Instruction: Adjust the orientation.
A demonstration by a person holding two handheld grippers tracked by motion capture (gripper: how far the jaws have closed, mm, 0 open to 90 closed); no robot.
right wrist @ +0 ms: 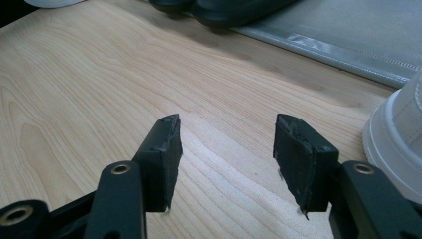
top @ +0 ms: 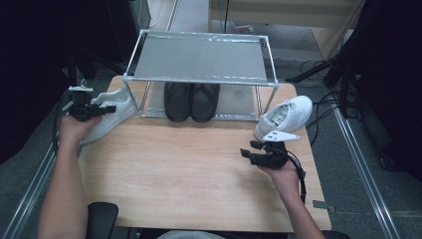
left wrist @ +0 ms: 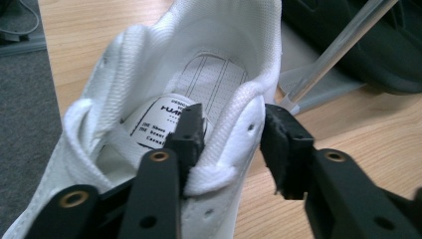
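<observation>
At frame left, the left gripper (left wrist: pixel 231 132) straddles the white shoe's (left wrist: pixel 164 64) collar, seemingly not yet clamped; the right gripper (right wrist: pixel 226 149) gapes empty.

The right gripper (right wrist: pixel 226 149) hovers low over the wooden table (right wrist: pixel 89 84), its two black jaws standing apart with bare wood grain between the worn pads (right wrist: pixel 293 154) and nothing held. At the right edge sits the toe of a white sneaker (right wrist: pixel 398 139), resting on the table just beside the right-hand jaw but apart from it. Toward the far edge lies a grey shelf base (right wrist: pixel 348 35) with a taped border, and on it, at the top, stand the fronts of dark shoes (right wrist: pixel 224 10).
</observation>
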